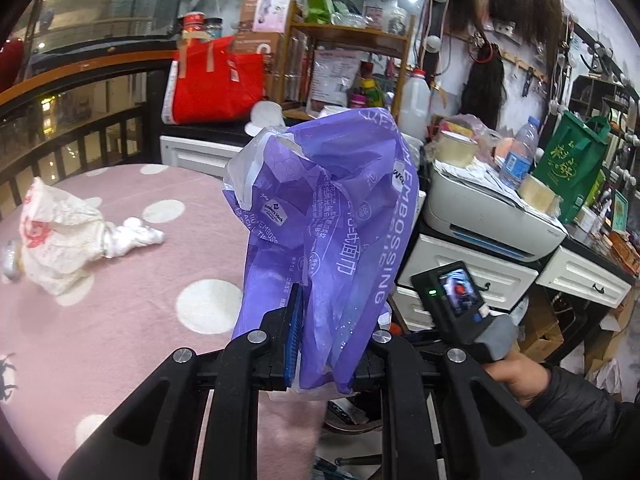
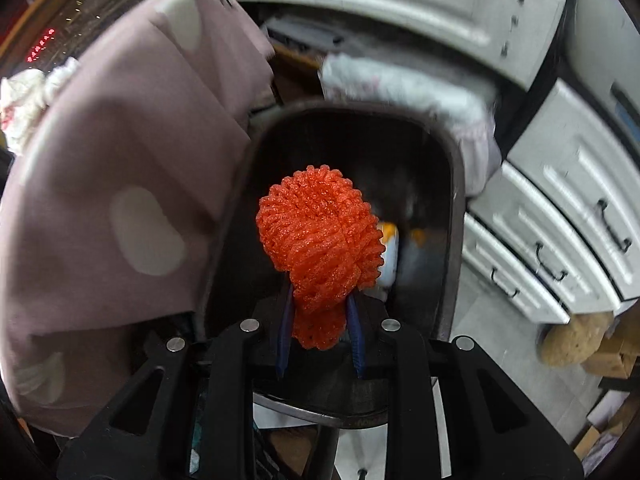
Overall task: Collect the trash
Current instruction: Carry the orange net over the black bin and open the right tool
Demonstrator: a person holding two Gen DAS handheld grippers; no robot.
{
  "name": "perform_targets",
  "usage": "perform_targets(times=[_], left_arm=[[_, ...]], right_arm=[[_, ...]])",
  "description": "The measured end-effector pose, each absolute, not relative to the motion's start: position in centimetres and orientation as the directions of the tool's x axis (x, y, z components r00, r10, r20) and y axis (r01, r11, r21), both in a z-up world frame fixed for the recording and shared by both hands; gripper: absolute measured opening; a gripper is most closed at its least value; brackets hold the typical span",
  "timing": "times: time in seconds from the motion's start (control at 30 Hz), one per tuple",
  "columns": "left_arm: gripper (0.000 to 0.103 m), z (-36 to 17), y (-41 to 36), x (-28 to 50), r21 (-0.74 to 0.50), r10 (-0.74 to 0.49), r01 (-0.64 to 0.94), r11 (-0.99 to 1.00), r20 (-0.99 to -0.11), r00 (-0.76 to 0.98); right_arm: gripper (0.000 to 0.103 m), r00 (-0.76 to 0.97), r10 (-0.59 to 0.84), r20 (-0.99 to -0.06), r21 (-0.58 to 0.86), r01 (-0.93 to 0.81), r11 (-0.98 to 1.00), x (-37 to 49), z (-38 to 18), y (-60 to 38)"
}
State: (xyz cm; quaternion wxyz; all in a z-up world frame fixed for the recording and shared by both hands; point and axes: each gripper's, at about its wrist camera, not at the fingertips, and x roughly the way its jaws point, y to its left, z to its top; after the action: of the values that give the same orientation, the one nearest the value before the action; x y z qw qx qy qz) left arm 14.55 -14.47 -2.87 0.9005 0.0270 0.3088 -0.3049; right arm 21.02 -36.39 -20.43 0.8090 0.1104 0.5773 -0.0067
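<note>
At centre of the left view, a purple wrapper [image 1: 320,220] stands pinched in the left gripper [image 1: 320,340]; a crumpled white bag [image 1: 60,236] lies at left on the table [image 1: 160,320]. At centre right view, the right gripper [image 2: 320,332] clamps orange foam netting [image 2: 320,236] over a dark bin [image 2: 452,240].

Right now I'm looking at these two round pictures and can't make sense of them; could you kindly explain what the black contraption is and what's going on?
There is no robot here: a person holds a two-finger gripper in each hand, and a wide-angle camera on each looks forward along the fingers.

In the left view, the left gripper is shut on a crumpled purple plastic wrapper. Beyond it, on a pink polka-dot cover, lies a white crumpled bag. The person's right hand shows at the lower right.

In the right view, the right gripper pinches an orange foam fruit net over a dark trash bin, which already holds some rubbish.
</note>
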Motion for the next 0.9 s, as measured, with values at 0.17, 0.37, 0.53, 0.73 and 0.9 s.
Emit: perform_targets(times=[0.17, 0.37, 0.53, 0.73, 0.9], left_arm=[[0.017, -4.2, -16.1, 14.4, -0.145, -0.547, 0.594, 0.791, -0.601, 0.582], [0.017, -5.2, -17.8, 14.4, -0.148, -0.557, 0.618, 0.772, -0.626, 0.546], [0.017, -6.2, -19.1, 14.5, -0.157, -0.565, 0.637, 0.755, -0.65, 0.509], [0.017, -8.1, -21.0, 15.1, -0.19, -0.572, 0.656, 0.731, -0.695, 0.436], [0.017, -10.7, -23.3, 15.6, -0.205, -0.558, 0.674, 0.71, -0.748, 0.36]], right_arm=[[0.031, 0.303, 0.16, -0.94, 0.222, 0.186, 0.957, 21.1, -22.4, -37.4], [0.061, 0.324, 0.173, -0.93, 0.247, 0.202, 0.948, 20.6, -22.2, -37.7], [0.061, 0.4, 0.111, -0.91, 0.217, 0.229, 0.949, 19.9, -19.4, -39.2], [0.063, 0.514, 0.006, -0.858, 0.199, 0.321, 0.926, 18.5, -15.1, -42.4], [0.065, 0.574, -0.07, -0.816, 0.196, 0.387, 0.901, 17.1, -12.1, -44.7]])
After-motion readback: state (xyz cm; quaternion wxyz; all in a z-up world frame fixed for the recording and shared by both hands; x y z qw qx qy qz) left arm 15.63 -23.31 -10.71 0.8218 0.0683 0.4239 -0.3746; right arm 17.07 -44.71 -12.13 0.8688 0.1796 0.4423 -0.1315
